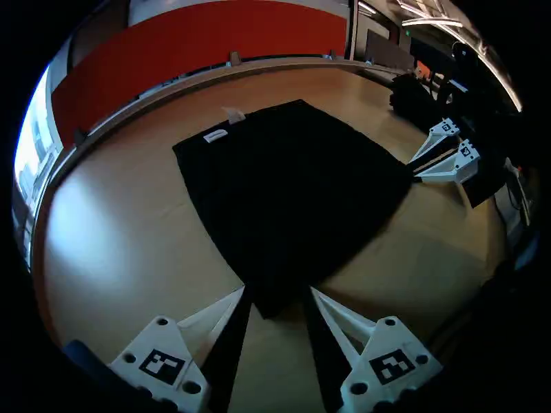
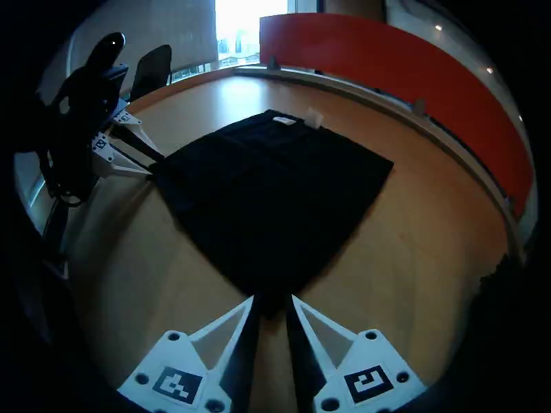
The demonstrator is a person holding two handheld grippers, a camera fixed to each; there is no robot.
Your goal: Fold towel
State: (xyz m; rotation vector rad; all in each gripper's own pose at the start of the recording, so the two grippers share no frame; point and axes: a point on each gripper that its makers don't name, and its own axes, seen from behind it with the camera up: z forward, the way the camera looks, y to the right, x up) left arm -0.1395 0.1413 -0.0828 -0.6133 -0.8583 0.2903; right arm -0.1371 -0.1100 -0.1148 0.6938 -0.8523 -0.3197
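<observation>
Right gripper (image 2: 272, 306) pinching towel (image 2: 275, 199), its view catching chairs (image 2: 153, 69)

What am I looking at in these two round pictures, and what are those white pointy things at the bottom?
No robot here: a person holds a two-fingered grabbing tool in each hand, and a small wide-angle camera rides on each tool. One picture looks along the left gripper, the other along the right gripper; the white wedges at the bottom are each tool's own fingers. A black towel lies spread flat on a wooden table, with a red panel behind. Each gripper sits at a corner of the towel, the corner lying between its fingers; whether they pinch it I cannot tell. Each view also catches the other gripper farther off at the towel's edge.
</observation>
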